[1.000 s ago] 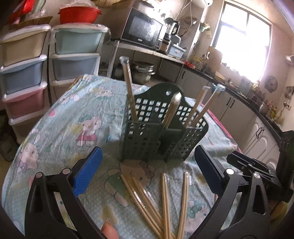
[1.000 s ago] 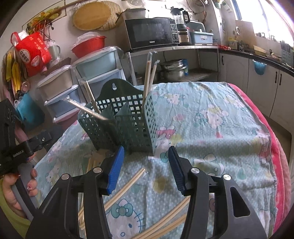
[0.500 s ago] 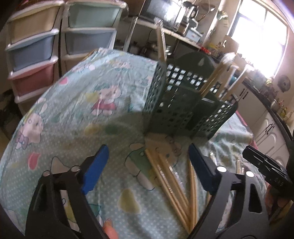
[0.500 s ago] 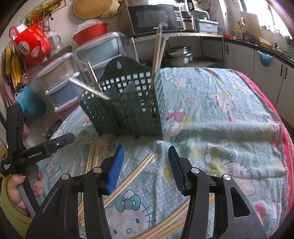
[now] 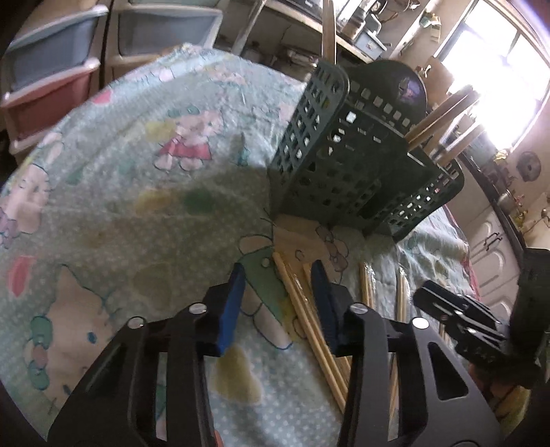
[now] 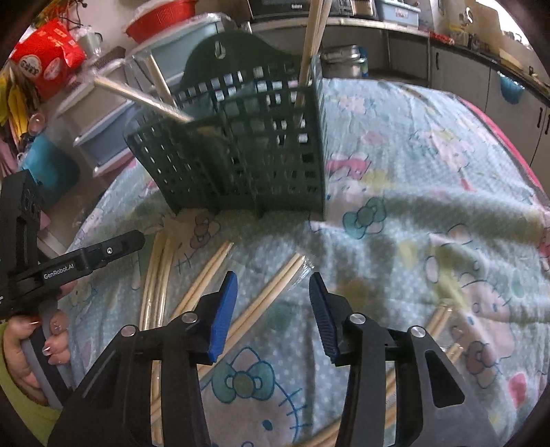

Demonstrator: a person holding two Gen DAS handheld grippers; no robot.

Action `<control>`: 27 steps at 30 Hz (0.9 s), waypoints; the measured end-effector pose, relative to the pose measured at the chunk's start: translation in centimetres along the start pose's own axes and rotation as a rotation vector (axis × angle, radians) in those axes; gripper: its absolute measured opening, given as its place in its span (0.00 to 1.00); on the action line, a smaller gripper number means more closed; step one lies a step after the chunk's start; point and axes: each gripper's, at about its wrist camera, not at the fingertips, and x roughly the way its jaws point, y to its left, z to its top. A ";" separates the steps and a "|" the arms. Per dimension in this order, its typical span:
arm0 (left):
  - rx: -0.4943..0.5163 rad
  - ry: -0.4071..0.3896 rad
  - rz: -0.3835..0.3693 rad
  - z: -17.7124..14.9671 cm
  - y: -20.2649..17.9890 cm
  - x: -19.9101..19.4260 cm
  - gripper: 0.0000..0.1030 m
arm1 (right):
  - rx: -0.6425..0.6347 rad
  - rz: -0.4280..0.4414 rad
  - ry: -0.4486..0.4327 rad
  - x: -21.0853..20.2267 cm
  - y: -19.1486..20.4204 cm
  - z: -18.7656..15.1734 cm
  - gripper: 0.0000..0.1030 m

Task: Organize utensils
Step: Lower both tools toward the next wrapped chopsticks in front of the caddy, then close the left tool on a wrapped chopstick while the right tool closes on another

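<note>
A dark green slotted utensil holder stands on the cartoon-print cloth, with several chopsticks upright or leaning in it. More wrapped chopsticks lie loose on the cloth in front of it. My left gripper hangs low over one bundle; its jaws are closing with the sticks between the blue pads, and the pads are not pressing. My right gripper is closing too, astride a wrapped pair without gripping it. Each gripper shows in the other's view: the right one and the left one.
Plastic drawer units stand beyond the table's far edge. A counter with a microwave and cabinets runs behind. The cloth's pink edge marks the table's right side. A hand holds the left gripper's handle.
Both grippers have come down closer to the loose chopsticks in front of the holder. The left jaws have narrowed a lot, the right jaws slightly.
</note>
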 end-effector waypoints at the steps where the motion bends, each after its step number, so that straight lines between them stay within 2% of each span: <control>1: -0.004 0.013 -0.002 0.0 0.0 0.4 0.27 | 0.005 -0.002 0.010 0.4 0.0 0.0 0.39; 9: -0.030 0.041 0.011 0.9 0.0 2.1 0.27 | 0.024 -0.007 0.040 2.0 0.3 0.6 0.38; 15: 0.010 0.024 0.056 1.2 -0.7 2.8 0.26 | 0.025 -0.042 0.046 2.9 0.4 0.8 0.35; 18: 0.023 0.008 0.066 1.1 -0.7 3.0 0.19 | 0.033 -0.061 0.039 3.0 0.2 0.9 0.27; 20: 0.018 0.005 0.076 1.1 -0.5 3.1 0.11 | 0.044 -0.060 0.037 3.0 -0.1 0.9 0.22; 27: -0.014 0.009 0.041 1.3 0.6 2.9 0.08 | 0.107 -0.043 0.013 2.3 -1.3 0.6 0.10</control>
